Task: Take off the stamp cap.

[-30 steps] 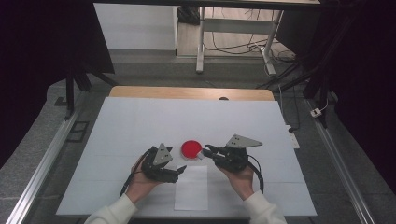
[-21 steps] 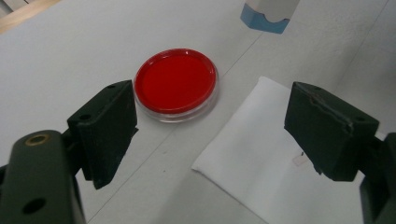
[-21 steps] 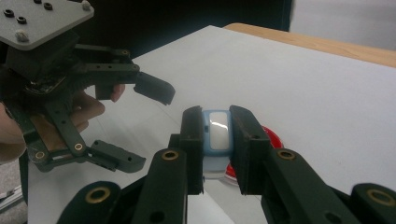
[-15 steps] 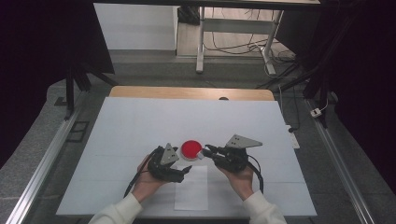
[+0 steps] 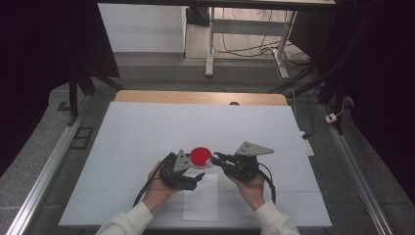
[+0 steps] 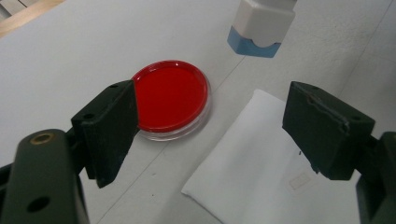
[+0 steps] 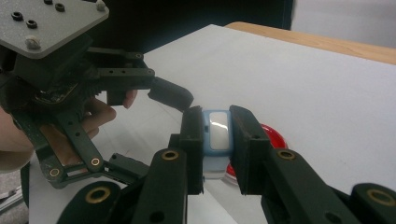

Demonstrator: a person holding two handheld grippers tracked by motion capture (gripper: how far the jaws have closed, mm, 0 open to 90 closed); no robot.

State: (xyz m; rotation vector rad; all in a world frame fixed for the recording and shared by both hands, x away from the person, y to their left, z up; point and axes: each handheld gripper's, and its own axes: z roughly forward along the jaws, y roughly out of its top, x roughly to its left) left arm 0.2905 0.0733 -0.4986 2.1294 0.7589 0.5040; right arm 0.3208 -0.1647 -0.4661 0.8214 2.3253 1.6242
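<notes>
On the white table [image 5: 147, 142] a red dish [image 5: 200, 155] sits near the front edge, between the two hands; it is a shallow round dish with a clear rim and a red fill, lying flat [image 6: 170, 95]; a white sheet [image 5: 201, 196] lies flat on the table just in front of it, toward the person, and in the left gripper view the sheet's corner [image 6: 261, 154] comes close beside the dish without clearly touching it.

The right hand-held gripper [image 7: 218, 135] is pinching a small block [image 7: 217, 130], white with a light blue end; its two jaws press on the block's opposite sides and hold it just above the table, right beside the dish, whose red rim [image 7: 275, 137] shows behind the right-hand jaw; in the left gripper view the same block [image 6: 262, 23] hangs over the table beyond the dish, blue end down; in the high view the right hand-held gripper [image 5: 215, 159] points left at the dish's edge, grey plate on top.

The left hand-held gripper [image 6: 210, 126] has its jaws spread wide with nothing between them but table and sheet; one jaw stands in front of the dish's near edge, the other over the sheet; whether the jaw touches the dish I cannot tell; in the high view it [image 5: 193, 174] sits just left of and in front of the dish.
</notes>
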